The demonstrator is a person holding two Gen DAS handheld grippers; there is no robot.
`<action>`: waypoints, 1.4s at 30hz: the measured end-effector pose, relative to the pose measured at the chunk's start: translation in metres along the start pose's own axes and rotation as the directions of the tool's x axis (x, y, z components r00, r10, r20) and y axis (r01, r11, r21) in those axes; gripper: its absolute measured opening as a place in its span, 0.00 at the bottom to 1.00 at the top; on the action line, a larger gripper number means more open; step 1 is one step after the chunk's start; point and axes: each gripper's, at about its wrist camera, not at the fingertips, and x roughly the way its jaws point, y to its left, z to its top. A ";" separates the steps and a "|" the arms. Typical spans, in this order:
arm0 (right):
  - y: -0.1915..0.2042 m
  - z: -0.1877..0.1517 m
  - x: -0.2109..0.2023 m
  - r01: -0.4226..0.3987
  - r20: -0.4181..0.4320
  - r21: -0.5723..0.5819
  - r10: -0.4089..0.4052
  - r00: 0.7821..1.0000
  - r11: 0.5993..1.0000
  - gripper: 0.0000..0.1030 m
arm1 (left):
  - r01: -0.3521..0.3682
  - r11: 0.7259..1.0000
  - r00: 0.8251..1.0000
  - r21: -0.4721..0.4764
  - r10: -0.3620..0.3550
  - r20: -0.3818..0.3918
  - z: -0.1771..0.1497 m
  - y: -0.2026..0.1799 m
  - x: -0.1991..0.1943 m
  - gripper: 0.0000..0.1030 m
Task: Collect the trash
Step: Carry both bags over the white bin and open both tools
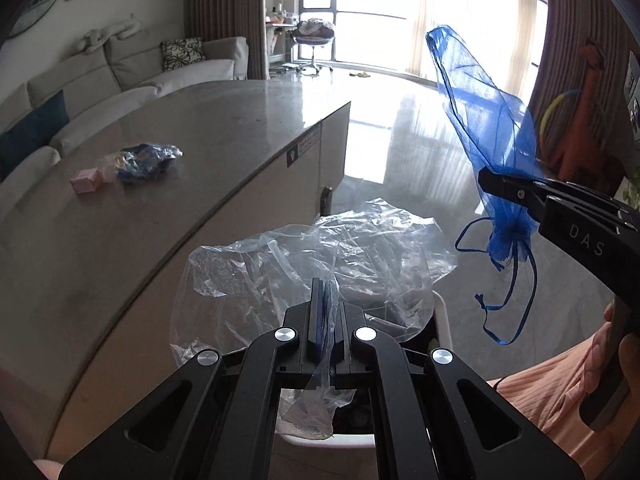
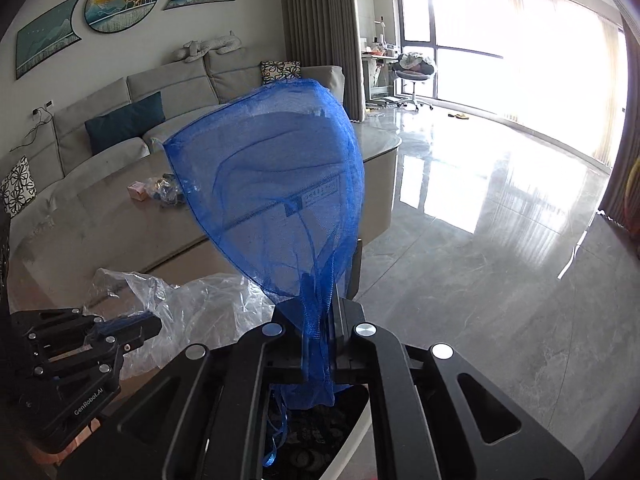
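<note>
On the left we see a sofa (image 1: 120, 76) by the wall. Next to it is the long grey surface (image 1: 224, 120). A pink box (image 1: 85, 180) sits on it, touching a small crinkly wrapper (image 1: 146, 158). Lower down, our left hand-held gripper (image 1: 325, 300) is squeezed shut on a clear plastic bag (image 1: 280, 264). The bag puffs out in front of it, over a white bin (image 1: 443, 316) with a dark inside. Farther right, our right hand-held gripper (image 1: 486, 182) is pinched tight on a blue net bag (image 1: 476, 112). The net bag stands up above the fingers, and its thin strings (image 1: 508, 304) hang down below. Both bags are up in the air, near each other. The shiny floor (image 1: 420, 148) is behind them.
</note>
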 end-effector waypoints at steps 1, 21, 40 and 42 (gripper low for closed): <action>0.002 -0.004 0.000 0.002 -0.004 0.002 -0.002 1.000 1.000 0.07 | 0.004 1.000 1.000 0.002 -0.004 -0.007 -0.005 -0.002 0.003 0.01; 0.014 -0.059 0.018 0.012 -0.137 0.046 -0.006 0.990 0.999 0.09 | 0.130 0.991 0.968 0.030 -0.120 -0.220 -0.062 -0.012 0.089 0.02; 0.011 -0.060 0.023 0.006 -0.156 0.043 0.001 0.988 0.999 0.11 | 0.102 0.995 0.941 -0.003 -0.097 -0.325 -0.061 -0.013 0.124 0.95; 0.012 -0.060 0.025 0.004 -0.159 0.038 0.002 0.987 0.999 0.11 | 0.083 0.997 0.952 -0.005 -0.081 -0.296 -0.057 -0.006 0.114 0.95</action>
